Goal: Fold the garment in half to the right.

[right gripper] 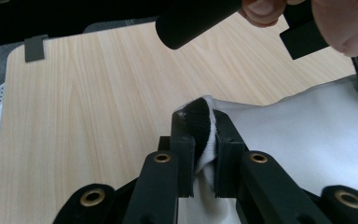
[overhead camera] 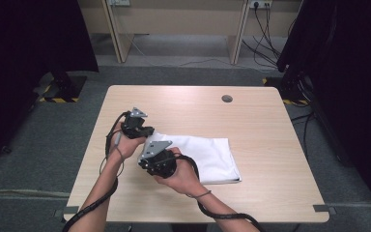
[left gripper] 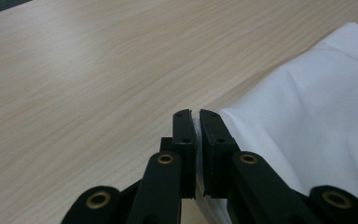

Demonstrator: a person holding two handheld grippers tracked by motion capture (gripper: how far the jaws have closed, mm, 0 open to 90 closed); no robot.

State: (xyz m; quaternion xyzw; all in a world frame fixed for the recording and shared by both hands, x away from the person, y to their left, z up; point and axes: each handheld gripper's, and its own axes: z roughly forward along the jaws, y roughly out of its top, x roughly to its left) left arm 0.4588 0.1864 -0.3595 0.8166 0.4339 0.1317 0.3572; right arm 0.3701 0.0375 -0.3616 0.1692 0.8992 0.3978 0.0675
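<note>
Cloth (overhead camera: 207, 157), white and folded into a rough rectangle, lies on the wooden bench (overhead camera: 251, 116) a little toward the near edge, its left end lifted where both hands meet it. The left claw (overhead camera: 147, 133) is closed tight on the cloth's far left corner; in the left gripper view (left gripper: 196, 122) a thin white edge shows pinched between its black jaws, with the rest of the cloth (left gripper: 317, 116) spreading off to the right over the bench (left gripper: 84, 79). The right claw (overhead camera: 145, 162) sits just beside it, nearer the person, clamped on the cloth's near left corner; in the right gripper view (right gripper: 200, 123) a bunched fold of cloth (right gripper: 307, 140) is squeezed between its jaws. The two claws stand close together.
</note>
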